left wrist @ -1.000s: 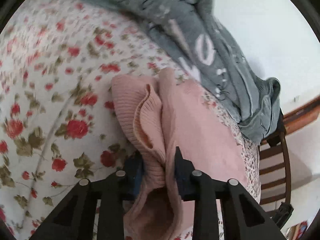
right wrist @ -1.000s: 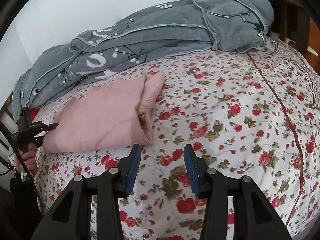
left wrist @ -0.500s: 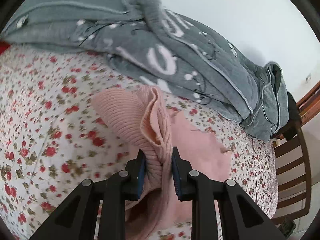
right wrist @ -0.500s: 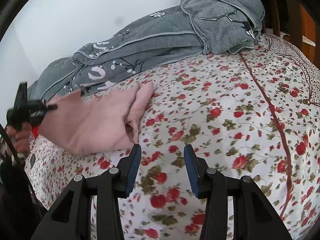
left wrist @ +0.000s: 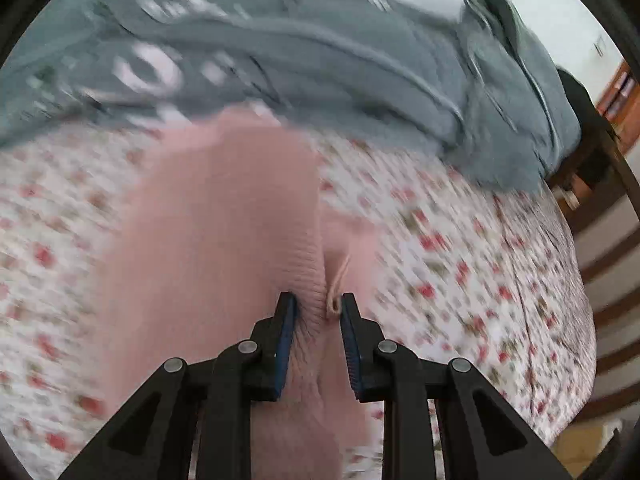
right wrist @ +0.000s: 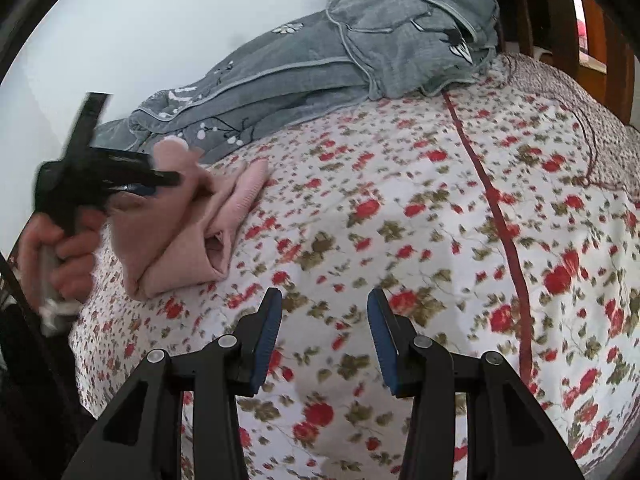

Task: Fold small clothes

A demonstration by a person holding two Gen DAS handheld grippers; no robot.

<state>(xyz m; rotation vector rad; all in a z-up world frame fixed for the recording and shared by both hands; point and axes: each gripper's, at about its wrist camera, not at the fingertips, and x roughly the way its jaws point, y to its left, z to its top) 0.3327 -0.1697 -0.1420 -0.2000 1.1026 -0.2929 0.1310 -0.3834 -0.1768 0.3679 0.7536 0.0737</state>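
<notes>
A pink knitted garment [left wrist: 224,248] lies on the flowered bedspread [left wrist: 460,264]. My left gripper [left wrist: 318,304] is shut on a bunched ribbed edge of it and holds that edge lifted over the rest of the cloth. In the right wrist view the same garment [right wrist: 188,248] sits at the bed's left side, partly doubled over. There the left gripper [right wrist: 168,178] reaches in from the left above it, carried by a hand [right wrist: 60,256]. My right gripper [right wrist: 324,300] hovers open over bare bedspread [right wrist: 400,208], to the right of the garment, with nothing between its fingers.
A rumpled grey blanket [right wrist: 320,64] with white markings lies along the far side of the bed against a white wall. Dark wooden bed rails [left wrist: 608,240] stand past the bed's right end in the left wrist view, and a wooden frame [right wrist: 560,20] at the upper right in the right wrist view.
The left gripper has swept the pinched pink edge across and upward over the garment, which now lies partly folded over. The right gripper has drifted a little along the bedspread, still open.
</notes>
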